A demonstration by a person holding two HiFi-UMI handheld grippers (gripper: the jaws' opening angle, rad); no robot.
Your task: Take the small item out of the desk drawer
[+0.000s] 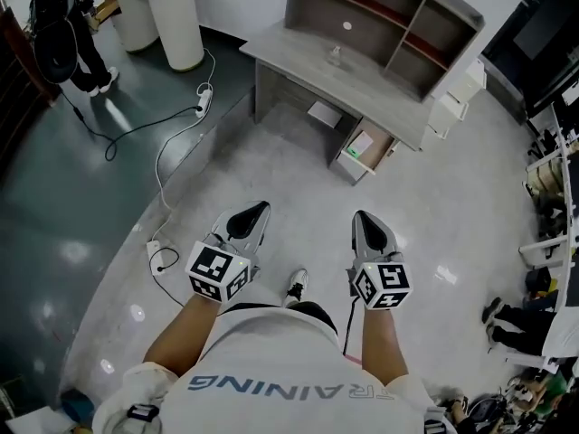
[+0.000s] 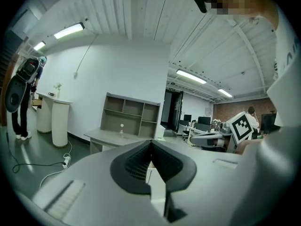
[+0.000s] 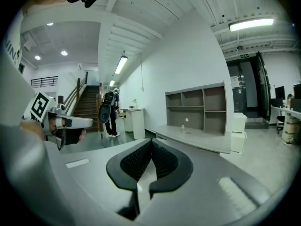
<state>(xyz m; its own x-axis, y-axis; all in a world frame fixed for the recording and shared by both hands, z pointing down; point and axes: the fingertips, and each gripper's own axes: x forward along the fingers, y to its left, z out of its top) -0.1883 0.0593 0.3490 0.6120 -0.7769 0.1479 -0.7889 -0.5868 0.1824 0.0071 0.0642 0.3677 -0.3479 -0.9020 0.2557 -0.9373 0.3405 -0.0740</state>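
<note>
In the head view we are facing the desk [image 1: 344,70] from well apart. Its drawer [image 1: 347,167] is standing open, and a small thing [image 1: 358,147] with a green spot is lying inside. The left gripper [image 1: 260,208] and the right gripper [image 1: 362,217] are hanging over the floor [image 1: 298,179].

In the left gripper view the fingers [image 2: 136,161] are pressing together on nothing.

In the right gripper view the fingers [image 3: 136,161] are also closed and empty.

We are judging that the reaching and the taking out are both not yet done.

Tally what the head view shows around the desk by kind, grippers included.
Grippers: 2, left gripper and right gripper
Desk: 1
White cabinet: 1
Power strips: 2
Total: 6
</note>
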